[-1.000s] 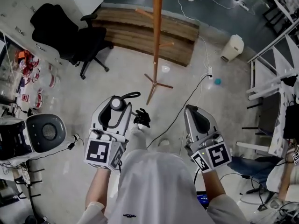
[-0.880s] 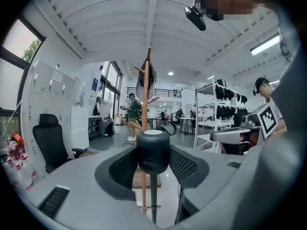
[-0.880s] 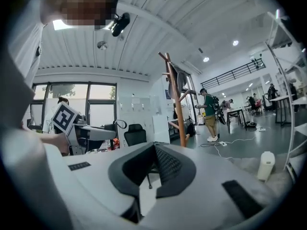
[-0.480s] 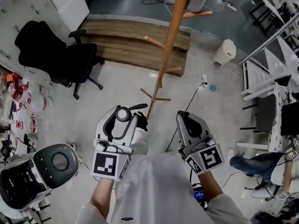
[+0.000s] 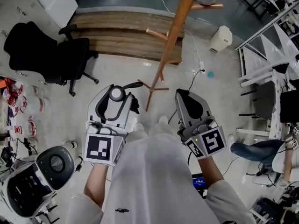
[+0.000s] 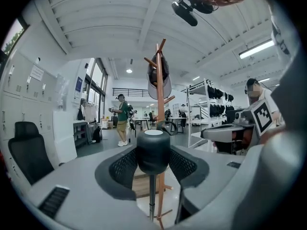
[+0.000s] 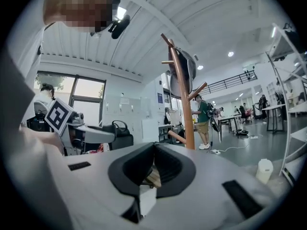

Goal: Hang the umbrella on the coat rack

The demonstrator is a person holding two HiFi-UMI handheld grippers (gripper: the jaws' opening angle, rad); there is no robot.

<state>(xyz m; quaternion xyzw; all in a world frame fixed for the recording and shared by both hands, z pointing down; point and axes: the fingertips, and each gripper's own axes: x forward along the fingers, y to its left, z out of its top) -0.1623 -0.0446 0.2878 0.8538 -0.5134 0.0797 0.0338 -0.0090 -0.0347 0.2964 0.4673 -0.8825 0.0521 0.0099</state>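
Note:
My left gripper (image 5: 115, 87) is shut on the umbrella's black round handle (image 5: 115, 94), which stands upright between the jaws (image 6: 153, 151). The handle's strap loop (image 5: 133, 85) sticks out ahead, and the folded black canopy (image 5: 134, 104) hangs below the jaws. The thin shaft (image 6: 151, 195) runs down under the handle. My right gripper (image 5: 185, 95) is alongside, pads together with nothing in them (image 7: 153, 147). The wooden coat rack (image 5: 175, 31) stands just ahead of both grippers, its feet (image 5: 152, 87) on the floor. Its pegs (image 6: 159, 95) are above gripper height.
A grey cap-like item (image 7: 184, 73) hangs at the rack's top. Behind the rack lies a wooden platform (image 5: 121, 31). A black office chair (image 5: 42, 55) is at left, a grey round machine (image 5: 51, 164) at lower left. Metal shelving (image 5: 266, 55), a white bin (image 5: 219, 38) and a floor cable (image 5: 196, 73) are at right.
Both grippers have come forward toward the coat rack, whose feet now lie just beyond the jaws. The left grip on the umbrella handle is unchanged.

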